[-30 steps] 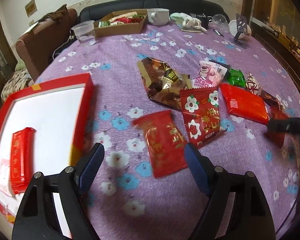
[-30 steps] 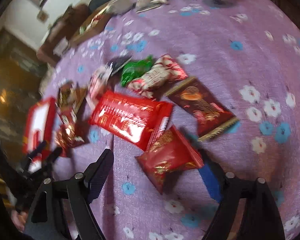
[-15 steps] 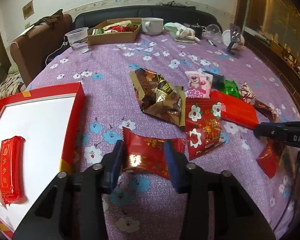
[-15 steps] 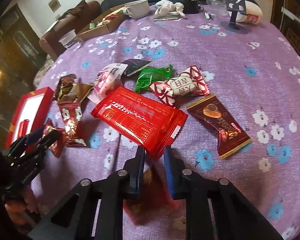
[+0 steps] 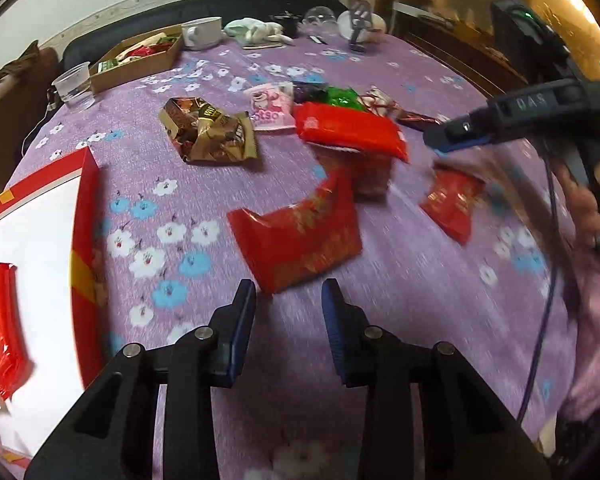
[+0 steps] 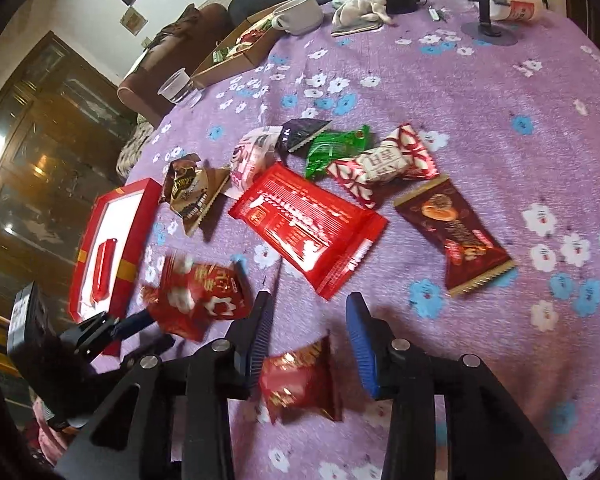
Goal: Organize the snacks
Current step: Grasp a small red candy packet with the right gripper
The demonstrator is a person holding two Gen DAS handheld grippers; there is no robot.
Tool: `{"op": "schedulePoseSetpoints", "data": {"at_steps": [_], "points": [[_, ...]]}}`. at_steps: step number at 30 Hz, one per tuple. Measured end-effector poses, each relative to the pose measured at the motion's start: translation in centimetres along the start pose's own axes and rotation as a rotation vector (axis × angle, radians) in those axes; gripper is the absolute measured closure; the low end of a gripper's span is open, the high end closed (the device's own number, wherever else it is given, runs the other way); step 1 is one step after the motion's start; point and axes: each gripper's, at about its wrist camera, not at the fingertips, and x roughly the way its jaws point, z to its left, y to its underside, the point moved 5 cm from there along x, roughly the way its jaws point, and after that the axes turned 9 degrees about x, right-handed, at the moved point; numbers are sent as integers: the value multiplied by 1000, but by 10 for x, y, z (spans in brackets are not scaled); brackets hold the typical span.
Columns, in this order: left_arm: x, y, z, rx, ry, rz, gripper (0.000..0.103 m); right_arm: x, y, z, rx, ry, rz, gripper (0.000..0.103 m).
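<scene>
The left gripper had its jaws narrow and closing. A red snack packet sat just beyond its fingertips, bent upward, with its near corner reaching in between them. The picture was smeared there, so I could not tell whether the pads were truly pressing on that corner. To the left of this gripper lay the red tray, and a long red packet rested on the tray's white floor. Farther ahead of the fingers, a crumpled gold-brown packet lay on the purple flowered tablecloth.

The right gripper had its jaws opening. A small red packet sat low between its fingers, close against the left one and clear of the right one, so it was not being squeezed. Just ahead of the right gripper's tips lay a large flat red packet. A dark brown packet lay ahead and to the right of them. The other snacks were bunched beyond those two, well clear of both grippers.
</scene>
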Motion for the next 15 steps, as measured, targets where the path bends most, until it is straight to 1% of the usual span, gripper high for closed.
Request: {"op": "schedulePoseSetpoints", "data": {"at_steps": [3, 4, 5, 6, 7, 10, 11, 12, 14, 15], "points": [[-10, -9, 10, 12, -45, -21, 71, -9, 3, -5, -30, 14, 5, 62], [-11, -13, 12, 18, -51, -27, 67, -11, 6, -6, -37, 16, 11, 62], [-12, -18, 13, 30, -62, -33, 64, -12, 9, -8, -51, 23, 27, 60], [-12, -20, 13, 45, -68, -37, 53, -11, 13, -9, -68, 32, 42, 60], [-11, -25, 12, 72, -77, -45, 46, -11, 14, -10, -74, 34, 47, 60], [-5, -34, 4, 191, -113, -65, 41, -2, 23, -6, -114, 43, 94, 59], [0, -37, 0, 249, -121, -61, 37, 1, 24, -3, -124, 35, 103, 59], [5, -37, -4, 296, -129, -49, 29, 4, 26, 3, -142, 15, 114, 58], [14, -36, -11, 393, -151, -29, 28, 9, 31, 13, -176, -11, 140, 58], [17, -36, -14, 426, -139, -26, 28, 12, 32, 16, -182, -18, 145, 57]]}}
